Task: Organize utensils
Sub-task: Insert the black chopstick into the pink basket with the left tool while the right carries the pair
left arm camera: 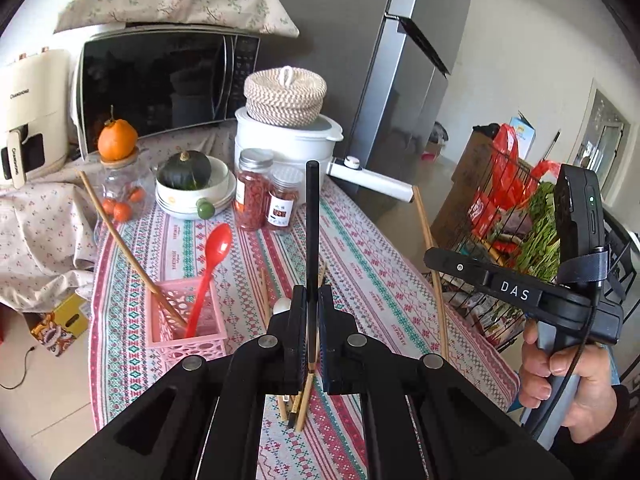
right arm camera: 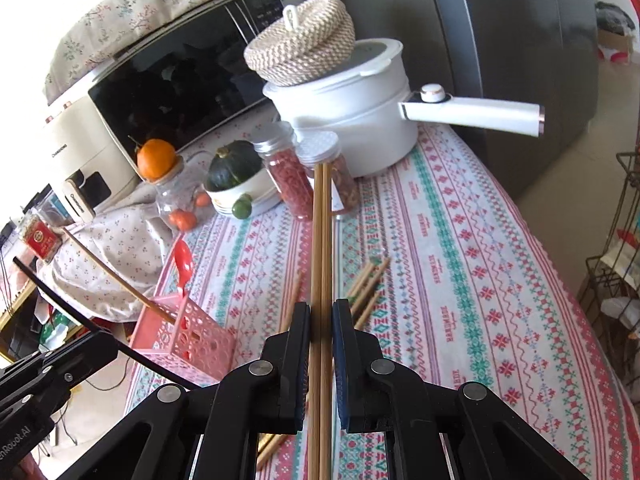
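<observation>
Mid-transfer, judging by both loads. Left gripper [left arm camera: 313, 312] clamped on a black chopstick [left arm camera: 311, 216]; right gripper [right arm camera: 321, 320] pinching a bamboo chopstick pair [right arm camera: 322, 240]. Pink basket [left arm camera: 185, 320] at 9 o'clock of the left gripper, holding a red spoon [left arm camera: 212, 264]. Next: tip ends down into the basket, then release.

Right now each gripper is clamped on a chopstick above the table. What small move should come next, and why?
Probably carry the left gripper over to the pink basket and lower its black chopstick in. The basket already holds a red spoon and a wooden chopstick, and it sits on that gripper's side. The right gripper, holding wooden chopsticks, can follow.
</observation>
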Action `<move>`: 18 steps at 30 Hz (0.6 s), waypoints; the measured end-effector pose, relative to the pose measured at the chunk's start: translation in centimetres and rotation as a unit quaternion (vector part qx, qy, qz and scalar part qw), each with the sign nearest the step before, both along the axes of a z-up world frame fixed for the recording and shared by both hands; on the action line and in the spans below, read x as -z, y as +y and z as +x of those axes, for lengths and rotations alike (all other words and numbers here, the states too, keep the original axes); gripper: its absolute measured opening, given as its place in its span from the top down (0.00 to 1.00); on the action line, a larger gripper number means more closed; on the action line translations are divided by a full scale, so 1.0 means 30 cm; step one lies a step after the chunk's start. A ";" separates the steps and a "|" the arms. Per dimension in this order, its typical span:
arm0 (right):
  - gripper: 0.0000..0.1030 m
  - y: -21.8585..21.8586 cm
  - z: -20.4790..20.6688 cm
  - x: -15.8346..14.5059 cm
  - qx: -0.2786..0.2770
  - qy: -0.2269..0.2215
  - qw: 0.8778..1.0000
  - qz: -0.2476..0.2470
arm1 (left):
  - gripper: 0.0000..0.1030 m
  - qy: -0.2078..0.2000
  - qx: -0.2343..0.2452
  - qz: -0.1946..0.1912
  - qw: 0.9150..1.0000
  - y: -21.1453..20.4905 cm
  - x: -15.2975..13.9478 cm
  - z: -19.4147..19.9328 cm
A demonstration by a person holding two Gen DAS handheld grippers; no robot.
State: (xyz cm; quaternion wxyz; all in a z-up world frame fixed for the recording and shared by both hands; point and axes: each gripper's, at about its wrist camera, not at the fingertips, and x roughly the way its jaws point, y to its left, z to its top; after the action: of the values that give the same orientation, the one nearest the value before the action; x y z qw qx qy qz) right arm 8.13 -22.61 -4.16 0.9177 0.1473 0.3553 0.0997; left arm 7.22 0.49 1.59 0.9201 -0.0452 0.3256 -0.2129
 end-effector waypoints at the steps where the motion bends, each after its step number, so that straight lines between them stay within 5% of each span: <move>1: 0.91 0.009 -0.002 -0.010 0.000 -0.009 1.000 -0.005 | 0.95 -0.009 -0.005 -0.002 1.000 0.017 -0.016 -0.010; 12: 0.91 0.127 -0.020 -0.079 -0.017 -0.087 0.996 -0.034 | 0.95 -0.124 -0.082 -0.025 0.989 0.197 -0.163 -0.062; 18: 0.91 0.201 0.000 -0.067 -0.033 -0.087 0.995 -0.032 | 0.95 -0.127 -0.121 -0.003 0.985 0.246 -0.121 0.011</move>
State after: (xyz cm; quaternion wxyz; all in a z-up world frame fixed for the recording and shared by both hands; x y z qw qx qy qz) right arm 8.12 -16.57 -2.17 0.9456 0.0969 0.2816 0.1305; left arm 7.56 7.88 5.22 0.9728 -0.0597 0.1977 -0.1054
